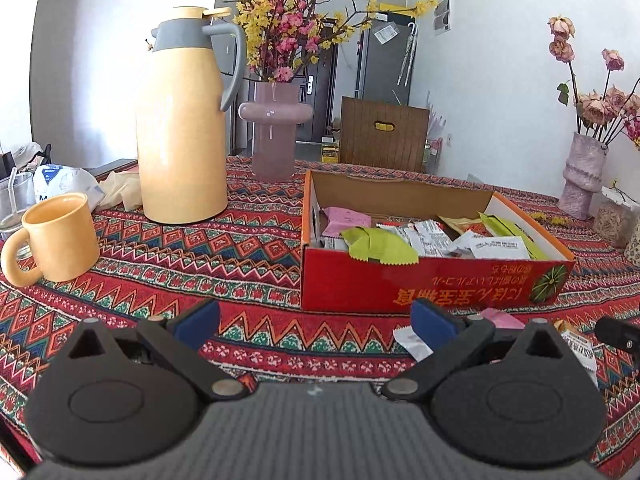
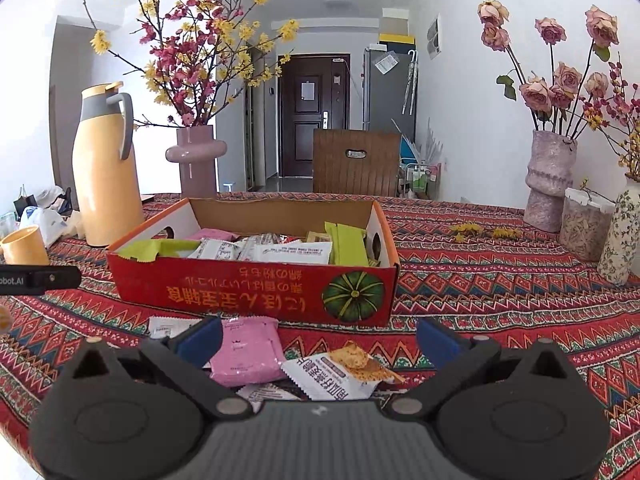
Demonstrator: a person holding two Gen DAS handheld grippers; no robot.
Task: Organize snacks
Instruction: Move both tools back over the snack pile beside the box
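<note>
A red cardboard box [image 1: 420,286] [image 2: 248,288] sits on the patterned tablecloth, holding several snack packets in green, white and pink. Loose packets lie in front of it: a pink packet [image 2: 246,350], a white cracker packet [image 2: 340,372] and a white packet [image 2: 170,326]. My right gripper [image 2: 320,340] is open just above these, the pink packet beside its left finger. My left gripper [image 1: 316,320] is open over bare cloth left of the loose packets; a white packet [image 1: 412,344] and a pink one [image 1: 502,318] show behind its right finger.
A yellow thermos jug [image 1: 182,120] and yellow mug [image 1: 56,236] stand left of the box. A pink vase [image 1: 274,136] with blossoms is behind. At the right are a rose vase [image 2: 550,176], a jar [image 2: 584,226] and a floral bottle [image 2: 622,236]. A wooden chair [image 2: 356,162] faces the far edge.
</note>
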